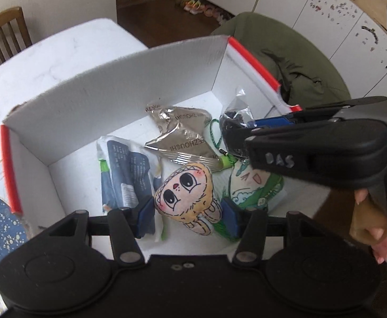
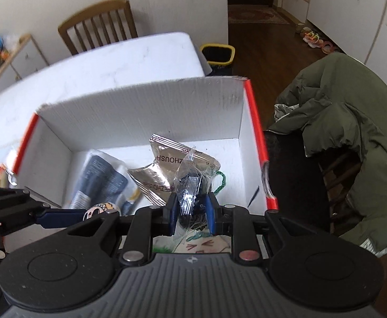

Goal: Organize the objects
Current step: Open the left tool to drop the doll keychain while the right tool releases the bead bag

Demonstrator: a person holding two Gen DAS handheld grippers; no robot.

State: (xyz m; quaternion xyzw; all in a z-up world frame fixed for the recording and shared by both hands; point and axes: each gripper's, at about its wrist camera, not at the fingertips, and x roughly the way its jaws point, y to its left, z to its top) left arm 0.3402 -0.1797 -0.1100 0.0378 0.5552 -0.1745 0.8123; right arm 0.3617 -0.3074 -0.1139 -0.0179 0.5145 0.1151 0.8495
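Observation:
A white cardboard box (image 1: 114,92) with red edges stands on the table. My left gripper (image 1: 188,218) hangs over its near side, shut on a yellow plush doll (image 1: 185,193) with big eyes. My right gripper (image 2: 192,213) is shut on a clear plastic bag (image 2: 190,175) holding something dark, above the box's right half. In the left wrist view the right gripper (image 1: 246,132) reaches in from the right with the bag (image 1: 234,111). Inside the box lie a silver foil packet (image 1: 183,132), a blue and white packet (image 1: 127,172) and a green and white plush (image 1: 251,185).
The box (image 2: 140,111) sits on a white table (image 2: 100,63) with a wooden chair (image 2: 98,23) behind it. A green jacket (image 2: 352,122) drapes a chair to the right. A yellow-rimmed bin (image 2: 217,55) stands on the floor. A speckled blue plate (image 1: 5,228) lies left of the box.

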